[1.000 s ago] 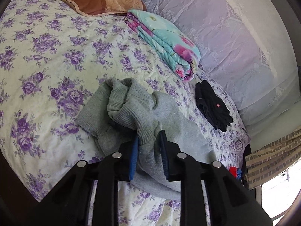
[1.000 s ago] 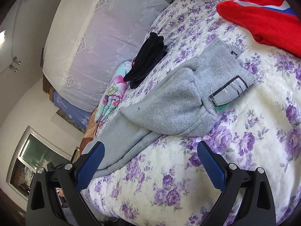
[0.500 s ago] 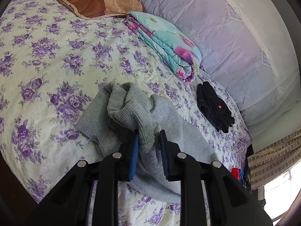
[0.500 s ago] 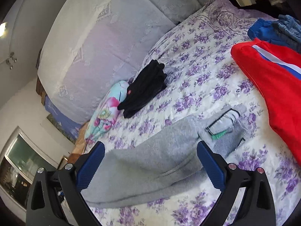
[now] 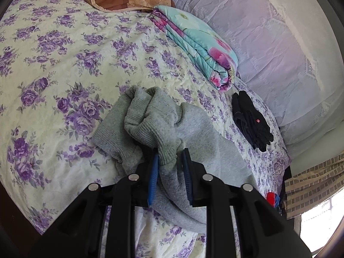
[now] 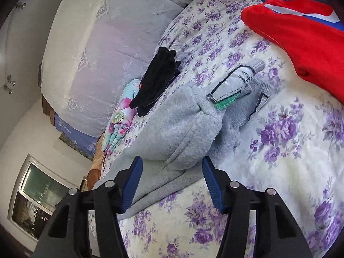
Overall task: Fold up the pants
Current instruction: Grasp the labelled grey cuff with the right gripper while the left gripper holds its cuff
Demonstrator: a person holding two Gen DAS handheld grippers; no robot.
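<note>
Now we count one pair of grey pants (image 5: 193, 129): our left gripper (image 5: 169, 167) pinches its ribbed cuffs, while our right gripper (image 6: 172, 169), just narrowing, straddles its waist unclamped.

The grey pants (image 6: 182, 124) carry a silver label (image 6: 234, 81) with dark print too small to read.

Black tongs (image 5: 169, 167), blue ribbed pads (image 6: 211, 180), silver screws

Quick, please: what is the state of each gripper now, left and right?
Left gripper: shut on the grey pants, at a ribbed cuff.
Right gripper: jaws have just been closing around the pants' bunched fabric, not yet pinching it.
</note>
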